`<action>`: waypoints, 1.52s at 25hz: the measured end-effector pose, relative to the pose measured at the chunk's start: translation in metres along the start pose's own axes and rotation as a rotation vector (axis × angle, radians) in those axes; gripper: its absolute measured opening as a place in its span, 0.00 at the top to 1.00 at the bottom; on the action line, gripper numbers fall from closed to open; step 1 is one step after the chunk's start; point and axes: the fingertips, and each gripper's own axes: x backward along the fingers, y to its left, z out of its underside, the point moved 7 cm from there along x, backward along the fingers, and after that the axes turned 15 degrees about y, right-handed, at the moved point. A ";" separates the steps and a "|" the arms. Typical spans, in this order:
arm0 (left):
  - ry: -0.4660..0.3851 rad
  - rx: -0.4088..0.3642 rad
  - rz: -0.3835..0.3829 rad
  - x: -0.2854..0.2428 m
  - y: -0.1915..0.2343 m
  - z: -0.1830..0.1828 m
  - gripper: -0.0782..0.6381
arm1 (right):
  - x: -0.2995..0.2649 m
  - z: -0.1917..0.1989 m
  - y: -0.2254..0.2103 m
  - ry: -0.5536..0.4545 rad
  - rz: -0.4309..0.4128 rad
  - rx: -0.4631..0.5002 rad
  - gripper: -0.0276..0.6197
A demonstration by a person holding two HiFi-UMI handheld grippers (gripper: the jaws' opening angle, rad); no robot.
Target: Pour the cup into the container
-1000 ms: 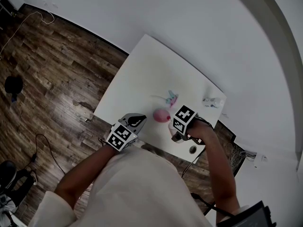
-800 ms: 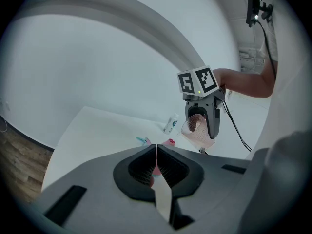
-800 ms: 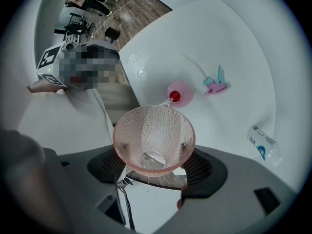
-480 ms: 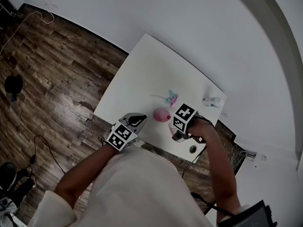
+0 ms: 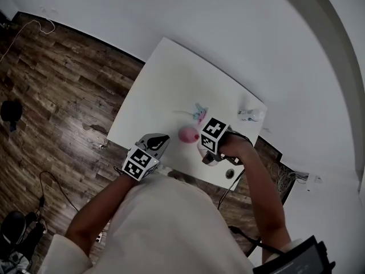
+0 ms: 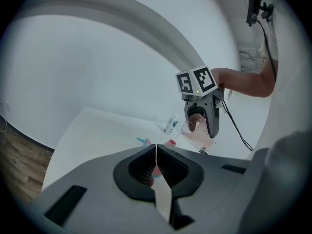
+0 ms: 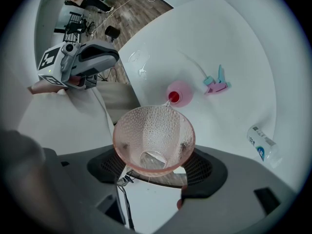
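Still tipping the cup [image 7: 153, 140], clamped in the right gripper [image 7: 156, 172], lip just over the pink container [image 7: 179, 93] on the table [image 7: 234, 48]; barely any shift, little left inside, so pour likely almost finished. Idle nearby, closed and empty: the left gripper [image 6: 156, 167].

My head camera looks steeply down from high above the white desk [image 5: 171, 79], taking in the wood floor [image 5: 51, 84] too. The left tool [image 5: 161, 138] camera faces low across the desk toward the right tool [image 6: 201, 130]. The right tool camera looks down from close over its cup [image 7: 154, 140], toward the left tool. All three views share the pink container [image 5: 188, 134] and the small bottle [image 5: 251, 115].
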 end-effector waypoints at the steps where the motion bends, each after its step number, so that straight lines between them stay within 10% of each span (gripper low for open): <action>1: -0.006 0.000 0.001 0.001 0.000 -0.002 0.88 | 0.001 0.000 0.000 0.000 0.000 0.001 0.40; 38: -0.024 0.017 -0.006 0.002 0.004 -0.002 0.88 | 0.006 -0.008 -0.003 0.097 -0.044 0.041 0.40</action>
